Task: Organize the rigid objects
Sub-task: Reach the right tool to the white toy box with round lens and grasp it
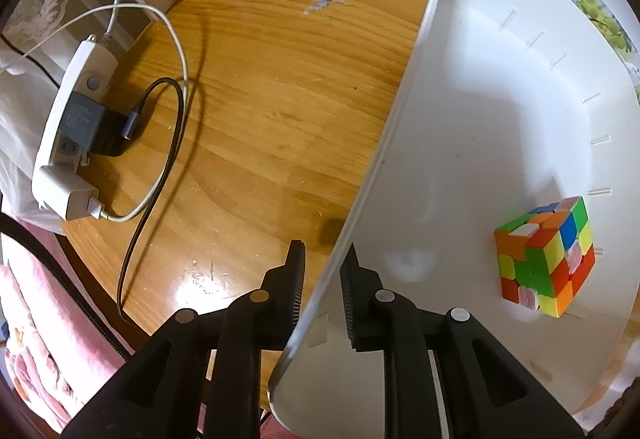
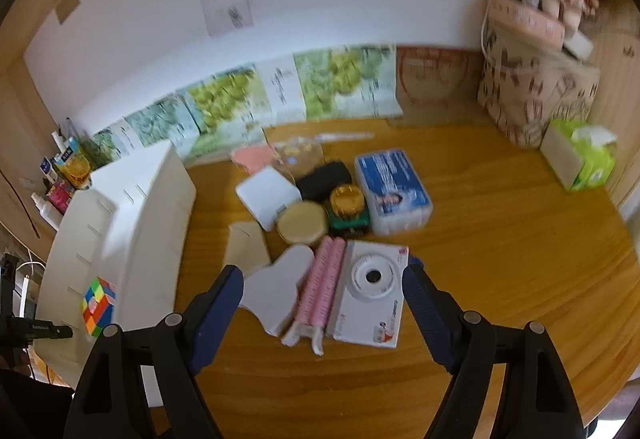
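At lower left of the right wrist view, only the multicoloured puzzle cube (image 2: 99, 305) lies inside the white plastic bin (image 2: 132, 223), whose rim the left gripper (image 1: 323, 293) straddles, pads seemingly slightly off it, while the wide-open right gripper (image 2: 322, 297) hovers over the unsorted pile, nearest the white camera box (image 2: 370, 293).

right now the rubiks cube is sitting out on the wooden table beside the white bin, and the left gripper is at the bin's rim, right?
Not quite. The rubiks cube is inside the white bin, on its floor near a wall, not on the wooden table. Both wrist views show it. The rest holds: the left gripper straddles the bin's rim, one finger on each side.
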Tool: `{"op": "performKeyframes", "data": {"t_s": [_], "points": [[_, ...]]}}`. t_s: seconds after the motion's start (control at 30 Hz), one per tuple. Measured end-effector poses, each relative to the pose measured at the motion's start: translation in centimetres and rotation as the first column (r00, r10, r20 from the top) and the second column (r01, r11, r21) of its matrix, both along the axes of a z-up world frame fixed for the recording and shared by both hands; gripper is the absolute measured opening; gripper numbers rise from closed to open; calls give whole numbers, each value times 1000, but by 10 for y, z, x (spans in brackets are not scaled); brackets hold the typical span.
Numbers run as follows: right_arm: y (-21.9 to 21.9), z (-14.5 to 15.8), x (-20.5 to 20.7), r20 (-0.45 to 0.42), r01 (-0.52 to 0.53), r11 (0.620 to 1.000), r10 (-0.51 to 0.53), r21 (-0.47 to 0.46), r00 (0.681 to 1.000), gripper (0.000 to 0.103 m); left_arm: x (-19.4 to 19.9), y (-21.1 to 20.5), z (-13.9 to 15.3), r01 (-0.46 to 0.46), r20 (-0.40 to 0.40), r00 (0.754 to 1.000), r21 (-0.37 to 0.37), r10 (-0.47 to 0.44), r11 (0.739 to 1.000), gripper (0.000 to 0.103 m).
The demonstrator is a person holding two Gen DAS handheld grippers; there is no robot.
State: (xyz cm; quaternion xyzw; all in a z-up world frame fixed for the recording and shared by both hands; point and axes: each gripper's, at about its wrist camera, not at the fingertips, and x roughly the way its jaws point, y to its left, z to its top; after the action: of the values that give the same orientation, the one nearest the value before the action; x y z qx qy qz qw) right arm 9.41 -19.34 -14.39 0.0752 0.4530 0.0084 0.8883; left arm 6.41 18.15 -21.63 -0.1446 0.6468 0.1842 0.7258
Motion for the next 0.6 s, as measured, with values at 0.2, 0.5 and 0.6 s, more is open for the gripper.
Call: {"op": "performKeyframes", "data": {"t_s": [0.2, 0.5, 0.6], "points": [[-22, -35, 11, -141, 63, 996, -54, 61, 989, 82, -1, -2, 0, -22, -10, 1000, 9, 22, 1000, 20], [-52, -73, 17, -285, 196, 965, -141, 173, 948, 82, -1, -8, -1, -22, -19, 1000, 30, 23, 999, 22], [-53, -78, 17, -287, 208, 963, -152, 173, 946, 82, -1, -11, -2, -22, -25, 999, 40, 23, 999, 23]]}}
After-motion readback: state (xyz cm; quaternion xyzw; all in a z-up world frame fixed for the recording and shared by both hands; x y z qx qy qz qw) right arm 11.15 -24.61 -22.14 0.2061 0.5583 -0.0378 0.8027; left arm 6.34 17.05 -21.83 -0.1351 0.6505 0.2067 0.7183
